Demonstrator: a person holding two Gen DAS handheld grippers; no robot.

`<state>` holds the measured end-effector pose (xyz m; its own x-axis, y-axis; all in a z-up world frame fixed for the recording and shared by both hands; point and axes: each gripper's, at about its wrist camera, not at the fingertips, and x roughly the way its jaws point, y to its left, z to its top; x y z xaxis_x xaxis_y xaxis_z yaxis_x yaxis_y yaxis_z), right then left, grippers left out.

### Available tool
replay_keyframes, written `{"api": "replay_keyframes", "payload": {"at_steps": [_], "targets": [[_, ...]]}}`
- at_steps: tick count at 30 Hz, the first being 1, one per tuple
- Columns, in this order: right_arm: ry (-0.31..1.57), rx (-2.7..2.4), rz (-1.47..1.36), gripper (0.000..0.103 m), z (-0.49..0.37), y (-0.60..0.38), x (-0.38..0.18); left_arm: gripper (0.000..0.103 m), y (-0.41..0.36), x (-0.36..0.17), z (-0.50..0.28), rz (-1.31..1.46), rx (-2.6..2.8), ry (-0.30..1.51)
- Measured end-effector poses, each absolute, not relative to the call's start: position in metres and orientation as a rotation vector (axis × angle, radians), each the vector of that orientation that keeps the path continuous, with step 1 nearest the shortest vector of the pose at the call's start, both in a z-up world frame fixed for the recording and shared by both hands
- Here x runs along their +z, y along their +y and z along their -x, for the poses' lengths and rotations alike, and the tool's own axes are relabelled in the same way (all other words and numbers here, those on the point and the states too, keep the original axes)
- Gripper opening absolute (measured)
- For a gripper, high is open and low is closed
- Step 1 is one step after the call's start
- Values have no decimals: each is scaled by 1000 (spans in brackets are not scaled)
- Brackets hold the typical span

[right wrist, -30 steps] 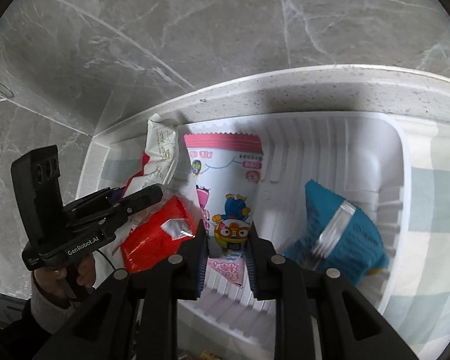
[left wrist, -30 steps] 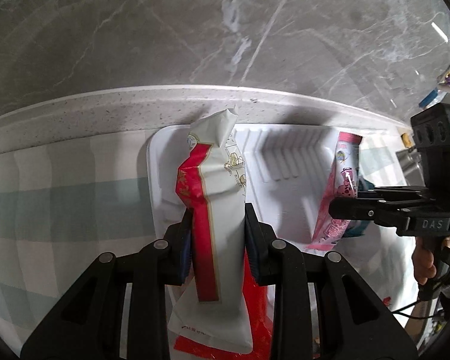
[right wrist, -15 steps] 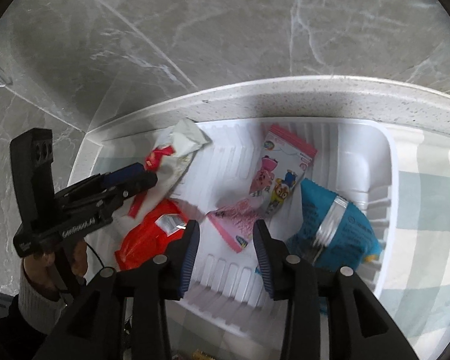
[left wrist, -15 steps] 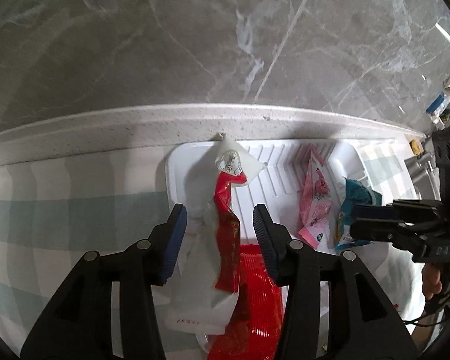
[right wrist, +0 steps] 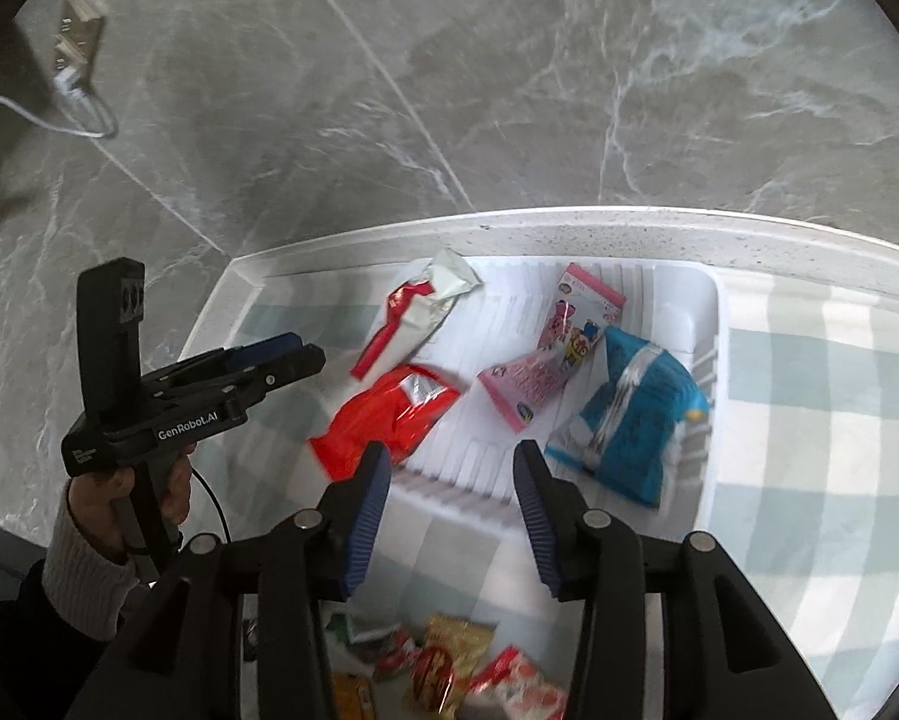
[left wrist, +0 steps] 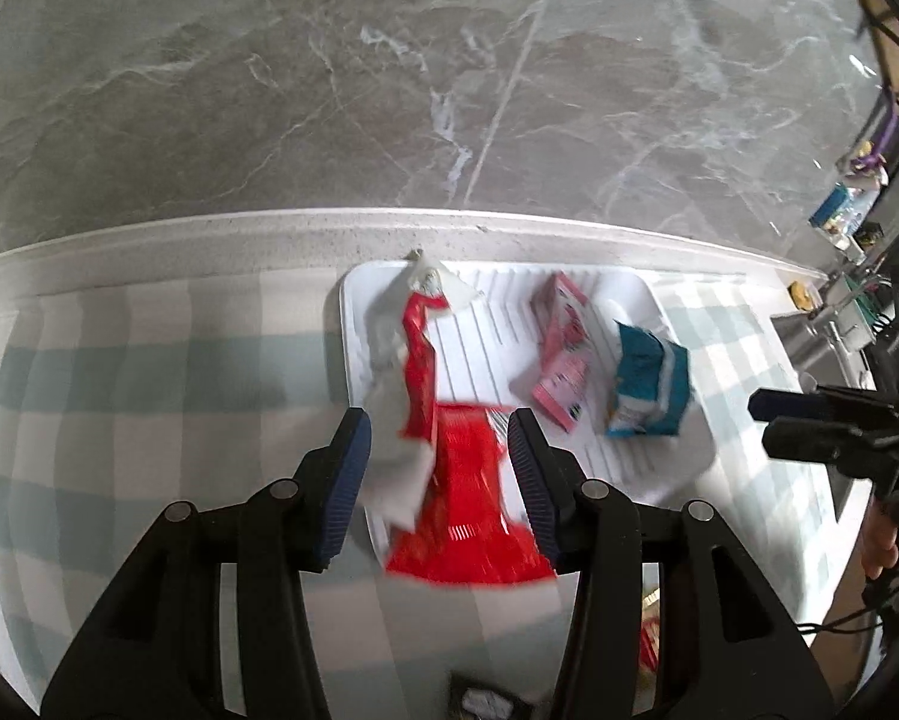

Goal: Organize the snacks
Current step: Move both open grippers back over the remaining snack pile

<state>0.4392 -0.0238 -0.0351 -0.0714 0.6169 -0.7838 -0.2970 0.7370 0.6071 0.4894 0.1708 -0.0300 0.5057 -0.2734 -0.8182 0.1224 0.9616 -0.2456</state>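
Four snack packets lie in the white tray (right wrist: 710, 324) on the checked surface (right wrist: 809, 420). The long white-and-red packet (right wrist: 416, 312) lies at the tray's left side, its long axis running from the near left to the far right, crumpled white end toward the wall. The red packet (right wrist: 383, 420) lies below it. The pink packet (right wrist: 554, 354) lies mid-tray, long axis slanting toward the far right corner, and the blue packet (right wrist: 629, 414) rests against the right wall. The left hand-held gripper (left wrist: 437, 474) and the right hand-held gripper (right wrist: 449, 498) have just been opening; both are released, nothing between the jaws. More snacks (right wrist: 449, 666) sit on the surface near the tray.
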Motion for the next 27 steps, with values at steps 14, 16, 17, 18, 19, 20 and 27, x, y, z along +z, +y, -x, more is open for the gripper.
{"api": "replay_keyframes", "payload": {"at_steps": [14, 16, 17, 18, 19, 20, 27], "targets": [[1429, 729, -314, 50, -371, -65, 5, 48, 158, -6, -386, 145, -258, 1002], [1428, 721, -323, 51, -360, -72, 8, 48, 155, -5, -373, 140, -262, 1002], [1428, 716, -328, 51, -355, -74, 9, 48, 153, -5, -368, 139, -264, 1002], [1428, 713, -333, 51, -351, -77, 11, 48, 152, -5, -362, 137, -266, 1002], [1428, 710, -338, 51, -345, -79, 11, 48, 150, -4, -355, 133, -268, 1002], [1427, 706, -341, 51, -341, -82, 12, 48, 148, -4, -350, 129, -269, 1002], [1422, 680, -345, 54, -305, -97, 19, 48, 136, -8, -317, 94, -274, 1009]]}}
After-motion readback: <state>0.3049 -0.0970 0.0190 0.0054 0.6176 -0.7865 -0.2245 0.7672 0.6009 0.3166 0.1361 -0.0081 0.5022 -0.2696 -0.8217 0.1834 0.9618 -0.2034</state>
